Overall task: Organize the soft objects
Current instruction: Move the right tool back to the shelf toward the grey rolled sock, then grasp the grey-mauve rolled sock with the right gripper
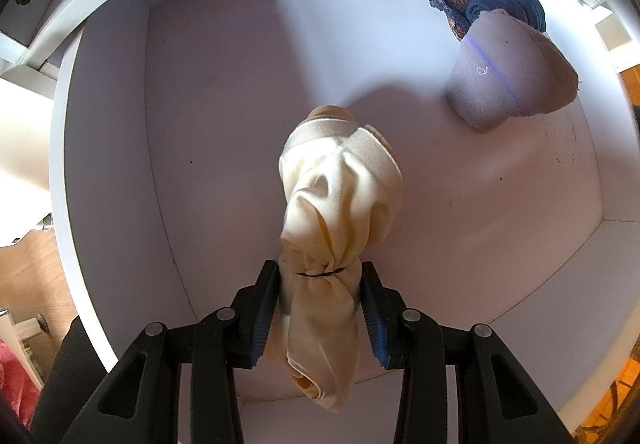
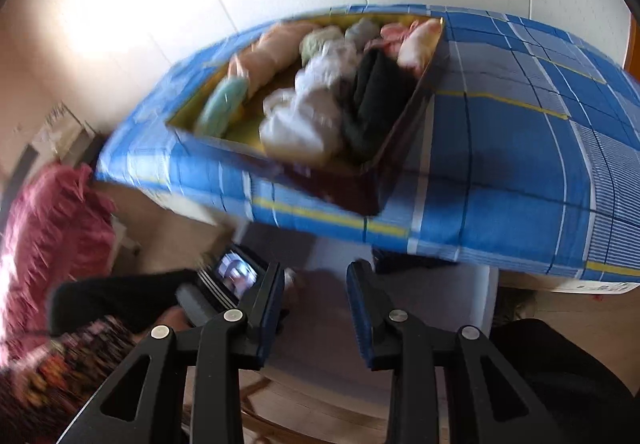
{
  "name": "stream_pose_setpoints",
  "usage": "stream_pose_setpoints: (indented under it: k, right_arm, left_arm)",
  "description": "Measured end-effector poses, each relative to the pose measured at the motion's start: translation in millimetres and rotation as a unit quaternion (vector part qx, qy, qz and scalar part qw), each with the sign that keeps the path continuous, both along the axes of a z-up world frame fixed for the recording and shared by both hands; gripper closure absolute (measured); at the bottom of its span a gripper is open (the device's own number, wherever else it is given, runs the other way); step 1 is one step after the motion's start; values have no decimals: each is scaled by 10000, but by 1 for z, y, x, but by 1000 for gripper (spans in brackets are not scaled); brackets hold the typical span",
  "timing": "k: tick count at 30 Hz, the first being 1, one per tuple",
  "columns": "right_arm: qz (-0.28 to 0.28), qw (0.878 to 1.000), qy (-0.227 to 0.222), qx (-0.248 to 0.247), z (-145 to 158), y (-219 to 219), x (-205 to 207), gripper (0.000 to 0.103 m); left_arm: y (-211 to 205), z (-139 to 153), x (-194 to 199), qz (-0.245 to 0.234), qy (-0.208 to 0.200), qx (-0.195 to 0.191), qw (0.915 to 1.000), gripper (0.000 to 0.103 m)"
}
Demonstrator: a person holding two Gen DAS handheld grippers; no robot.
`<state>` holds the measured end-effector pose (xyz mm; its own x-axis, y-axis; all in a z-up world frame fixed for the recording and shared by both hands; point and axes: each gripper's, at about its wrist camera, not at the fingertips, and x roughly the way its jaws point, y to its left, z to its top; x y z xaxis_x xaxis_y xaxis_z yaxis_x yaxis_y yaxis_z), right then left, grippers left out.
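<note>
In the left wrist view my left gripper (image 1: 320, 276) is shut on a cream rolled cloth bundle (image 1: 336, 199) tied with a thin black band. It holds the bundle inside a white cubby (image 1: 120, 147). A grey rolled bundle (image 1: 504, 71) with a blue one (image 1: 512, 3) behind it lies at the cubby's back right. In the right wrist view my right gripper (image 2: 316, 276) is open and empty, below a box (image 2: 360, 179) full of several rolled soft items (image 2: 304, 123) on a blue plaid bed cover (image 2: 520, 147). This view is motion-blurred.
A white surface (image 2: 420, 304) lies under the right gripper. A pink cloth (image 2: 52, 228) hangs at the left. A dark device with a small screen (image 2: 236, 276) sits beside the right gripper's left finger. White wall stands behind the bed.
</note>
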<state>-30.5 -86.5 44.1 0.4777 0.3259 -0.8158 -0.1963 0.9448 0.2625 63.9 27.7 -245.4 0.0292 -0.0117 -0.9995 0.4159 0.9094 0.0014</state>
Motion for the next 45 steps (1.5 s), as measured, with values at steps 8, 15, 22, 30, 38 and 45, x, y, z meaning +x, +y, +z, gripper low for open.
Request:
stream_pose_setpoints:
  k: [8, 15, 22, 30, 38, 45]
  right_arm:
    - [82, 9969, 627, -461, -74, 21, -8, 71]
    - [133, 9914, 969, -865, -125, 22, -12, 71]
    - [23, 9866, 1320, -954, -156, 15, -4, 70]
    - [6, 9809, 1698, -948, -187, 17, 6, 68]
    - [-471, 9802, 1829, -587, -213, 5, 25, 61]
    - [-380, 9858, 1495, -660, -218, 24, 46, 60]
  left_arm:
    - [11, 0, 5, 89, 23, -70, 9999, 63]
    - [15, 1, 6, 100, 26, -78, 9999, 62]
    - [23, 0, 8, 107, 29, -90, 9999, 62]
    - [31, 1, 11, 89, 28, -78, 9999, 61]
    - [32, 2, 13, 184, 40, -131, 9997, 62]
    - [54, 2, 18, 350, 79, -259, 9990, 62]
